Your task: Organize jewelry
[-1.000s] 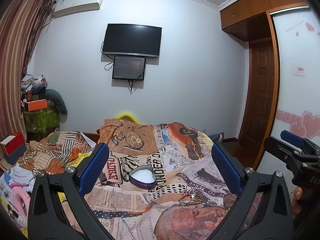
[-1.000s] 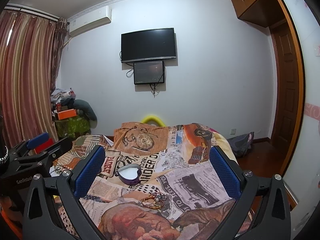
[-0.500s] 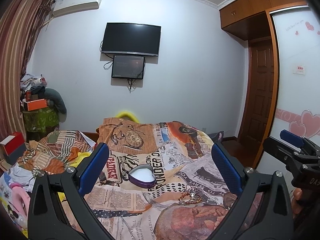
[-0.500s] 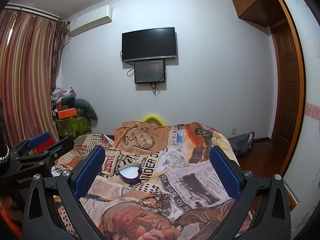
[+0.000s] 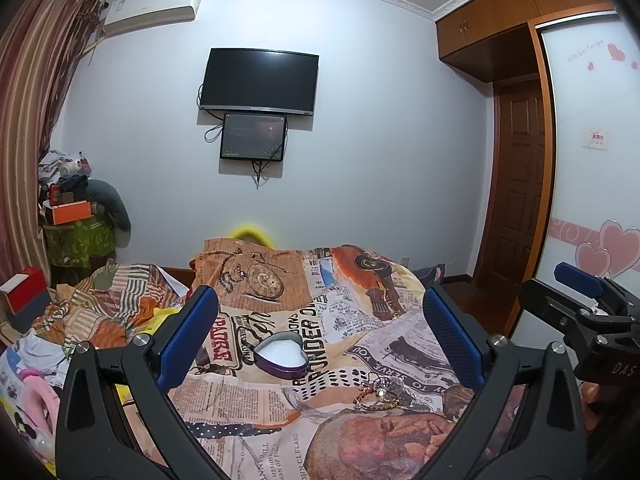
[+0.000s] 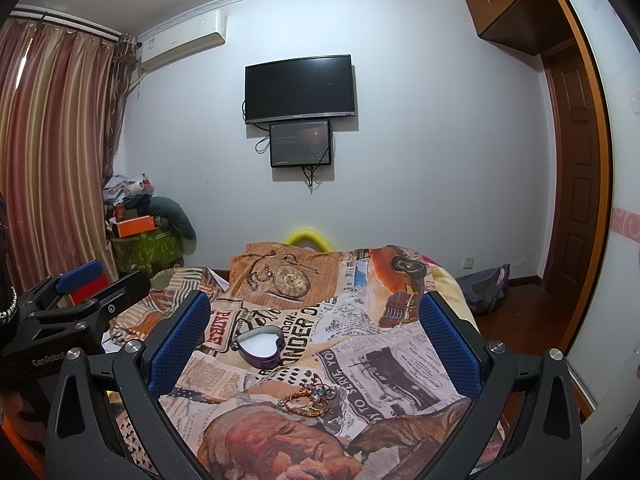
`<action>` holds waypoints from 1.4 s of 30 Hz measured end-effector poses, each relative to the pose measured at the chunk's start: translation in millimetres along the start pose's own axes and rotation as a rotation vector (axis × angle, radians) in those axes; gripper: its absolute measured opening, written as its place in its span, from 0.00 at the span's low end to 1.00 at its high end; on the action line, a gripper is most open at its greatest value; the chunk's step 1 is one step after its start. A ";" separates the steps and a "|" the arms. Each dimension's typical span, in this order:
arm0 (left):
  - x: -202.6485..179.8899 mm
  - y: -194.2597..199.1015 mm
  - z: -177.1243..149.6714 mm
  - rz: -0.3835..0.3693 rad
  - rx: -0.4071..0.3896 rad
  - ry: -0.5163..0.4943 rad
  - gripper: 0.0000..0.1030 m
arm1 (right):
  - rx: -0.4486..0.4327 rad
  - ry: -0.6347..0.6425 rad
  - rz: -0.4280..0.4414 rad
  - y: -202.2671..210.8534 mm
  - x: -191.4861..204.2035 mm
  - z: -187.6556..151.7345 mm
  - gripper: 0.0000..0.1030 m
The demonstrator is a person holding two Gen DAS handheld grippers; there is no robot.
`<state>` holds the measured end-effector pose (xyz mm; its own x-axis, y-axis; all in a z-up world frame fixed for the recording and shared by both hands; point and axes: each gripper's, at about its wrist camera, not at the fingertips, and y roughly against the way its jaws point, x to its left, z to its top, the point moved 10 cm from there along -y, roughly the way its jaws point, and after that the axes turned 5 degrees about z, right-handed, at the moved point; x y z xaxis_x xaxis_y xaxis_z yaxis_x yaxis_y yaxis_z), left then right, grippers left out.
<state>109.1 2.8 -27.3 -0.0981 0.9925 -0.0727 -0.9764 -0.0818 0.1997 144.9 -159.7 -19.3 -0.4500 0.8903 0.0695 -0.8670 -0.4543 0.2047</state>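
On the bed (image 5: pixel 256 412), spread with a newspaper-print cover, sits a heart-shaped purple box (image 5: pixel 281 357) with its white lining showing and no lid on it. Just nearer the cameras, apart from the box, lies a small tangle of jewelry (image 5: pixel 378 393): gold and reddish chains or bangles with a few shiny pieces, too small to tell one from another.

The left gripper (image 5: pixel 320 336) hangs above the near part of the bed with its jaws spread wide, released, holding nothing and touching nothing; between its blue pads (image 5: pixel 188 336) both the box and the jewelry show in the left wrist view. The right gripper (image 6: pixel 316 338) is likewise wide apart and bare, with the box (image 6: pixel 261 347) and the jewelry (image 6: pixel 311 399) lying in the gap between its fingers, neither touched. Each gripper shows at the edge of the other's view: the right one (image 5: pixel 580 304) beside the wardrobe door, the left one (image 6: pixel 80 300) before the striped curtain (image 6: pixel 52 152).

A dark television (image 6: pixel 300 88) hangs on the far wall with a smaller screen (image 6: pixel 301 144) just beneath it.
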 end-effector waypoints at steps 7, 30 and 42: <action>-2.3 -1.8 1.6 0.001 -0.003 -0.009 1.00 | 0.005 -0.003 0.004 -2.5 -1.2 -1.6 1.00; 5.0 -73.9 -49.2 0.074 0.160 -0.040 1.00 | 0.223 -0.006 -0.065 -58.4 -42.2 -66.5 1.00; 3.0 -147.6 -138.3 0.023 0.428 -0.074 0.93 | 0.461 -0.022 -0.067 -101.1 -79.4 -133.7 0.87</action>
<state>226.3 5.3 -192.1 -0.0900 0.9959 0.0035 -0.8049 -0.0748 0.5886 239.8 -188.8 -176.1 -0.3870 0.9200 0.0613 -0.7063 -0.3385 0.6218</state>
